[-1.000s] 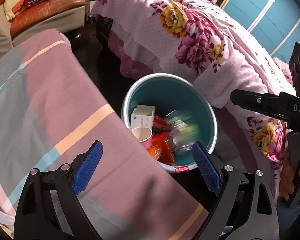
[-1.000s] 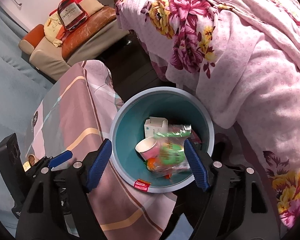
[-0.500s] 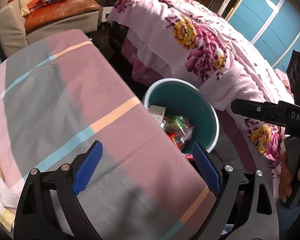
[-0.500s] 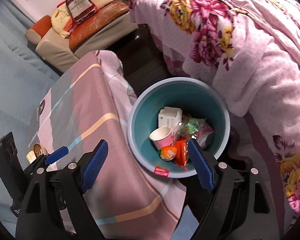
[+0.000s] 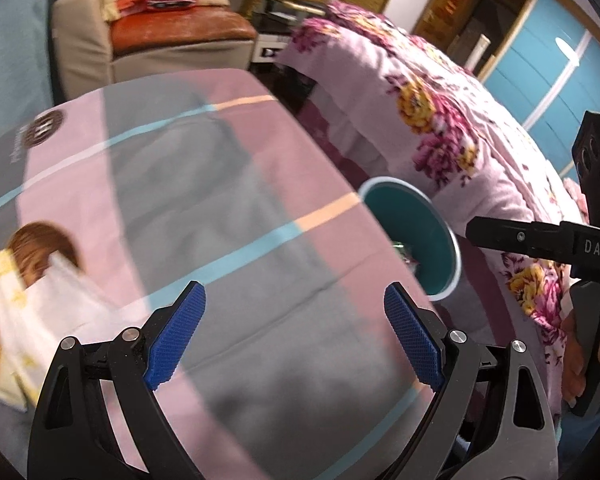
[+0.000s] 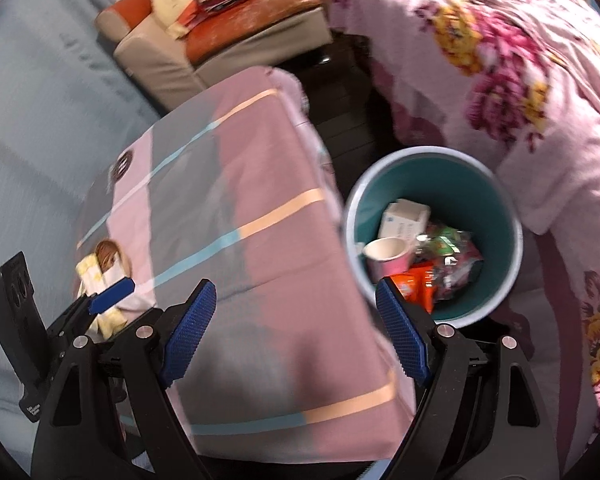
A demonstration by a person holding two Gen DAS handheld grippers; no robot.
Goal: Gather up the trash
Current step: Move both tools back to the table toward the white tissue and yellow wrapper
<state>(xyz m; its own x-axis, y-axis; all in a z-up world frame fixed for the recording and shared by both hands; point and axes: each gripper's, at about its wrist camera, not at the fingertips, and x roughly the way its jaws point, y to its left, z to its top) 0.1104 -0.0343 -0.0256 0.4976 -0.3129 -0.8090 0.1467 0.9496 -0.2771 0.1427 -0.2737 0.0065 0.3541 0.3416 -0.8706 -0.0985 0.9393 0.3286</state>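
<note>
My left gripper [image 5: 295, 336] hangs open over the pink-and-grey tablecloth [image 5: 236, 184], nothing between its blue pads. A white-and-yellow wrapper with a brown piece [image 5: 32, 276] lies on the cloth to its left. The teal bin [image 5: 454, 248] stands past the table's right edge. My right gripper [image 6: 296, 328] is also open and empty, above the cloth's edge. To its right the bin [image 6: 514, 216] holds a white box [image 6: 404, 216], a pink cup [image 6: 386, 256] and orange and green wrappers [image 6: 440, 264]. The wrapper on the table [image 6: 100, 272] shows beside a left gripper pad [image 6: 112, 294].
A bed with a pink floral quilt [image 5: 440, 120] runs close behind the bin. A beige seat with an orange cushion [image 6: 236, 32] and a red box stands at the back. Dark floor [image 6: 352, 120] separates table, seat and bed. A hand [image 5: 588, 352] holds the right gripper's handle.
A green wrapper dropped into the bin. Both grippers then swung left, away from the bin and over the table, so the wrapper on the cloth came into view.
</note>
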